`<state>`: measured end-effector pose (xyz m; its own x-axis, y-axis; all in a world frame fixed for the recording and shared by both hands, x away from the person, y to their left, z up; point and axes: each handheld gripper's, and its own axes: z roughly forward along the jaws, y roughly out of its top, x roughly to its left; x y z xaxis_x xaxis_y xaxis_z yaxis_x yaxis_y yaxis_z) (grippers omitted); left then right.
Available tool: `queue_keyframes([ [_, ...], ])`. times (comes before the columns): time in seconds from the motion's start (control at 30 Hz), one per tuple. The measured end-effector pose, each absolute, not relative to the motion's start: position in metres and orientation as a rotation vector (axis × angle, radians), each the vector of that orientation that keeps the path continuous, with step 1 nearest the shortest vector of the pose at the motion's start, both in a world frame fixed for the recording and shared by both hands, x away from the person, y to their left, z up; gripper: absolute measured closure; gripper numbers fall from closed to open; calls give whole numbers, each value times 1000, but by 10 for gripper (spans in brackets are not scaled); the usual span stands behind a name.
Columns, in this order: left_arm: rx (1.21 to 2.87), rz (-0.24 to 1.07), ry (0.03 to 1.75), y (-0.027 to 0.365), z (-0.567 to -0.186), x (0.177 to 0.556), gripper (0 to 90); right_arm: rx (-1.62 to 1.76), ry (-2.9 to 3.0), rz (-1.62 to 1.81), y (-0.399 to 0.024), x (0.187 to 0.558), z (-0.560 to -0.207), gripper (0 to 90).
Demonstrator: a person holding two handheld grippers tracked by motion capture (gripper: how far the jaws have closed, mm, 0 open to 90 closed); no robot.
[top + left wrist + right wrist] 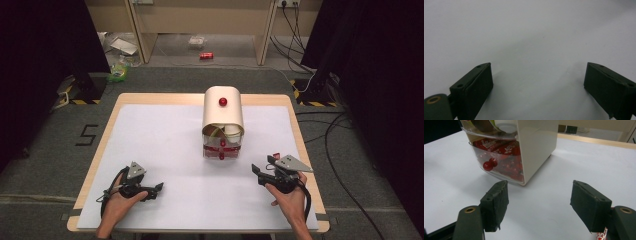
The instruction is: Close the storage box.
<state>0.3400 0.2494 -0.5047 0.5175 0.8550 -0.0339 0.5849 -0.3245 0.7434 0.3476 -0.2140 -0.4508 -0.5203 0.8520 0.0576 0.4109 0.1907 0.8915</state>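
A cream box (pixel 223 117) with a red knob (pixel 223 102) on top stands upright in the middle of the white mat. Its open front shows clear drawers (pixel 499 157). The lower drawer holds red packets and has a red knob (pixel 488 165); the upper one holds a brownish ring and a white round thing. My right gripper (pixel 262 166) (pixel 539 187) is open and empty, a short way in front and to the right of the box, pointing at its near corner. My left gripper (pixel 159 188) (pixel 537 72) is open over bare mat at the front left.
A red packet (pixel 602 235) lies on the mat beneath my right gripper's right-hand jaw. The white mat (pixel 165 145) covers a wooden table (pixel 295 120). Cables and a red can (pixel 206 55) lie on the floor beyond.
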Motion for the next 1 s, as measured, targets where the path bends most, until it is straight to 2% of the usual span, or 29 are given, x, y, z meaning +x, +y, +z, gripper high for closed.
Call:
queue_keyframes([
  [1.0, 2039, 478, 1170, 249, -505, 340, 78, 1173, 2028, 1262, -233, 320, -457, 306],
])
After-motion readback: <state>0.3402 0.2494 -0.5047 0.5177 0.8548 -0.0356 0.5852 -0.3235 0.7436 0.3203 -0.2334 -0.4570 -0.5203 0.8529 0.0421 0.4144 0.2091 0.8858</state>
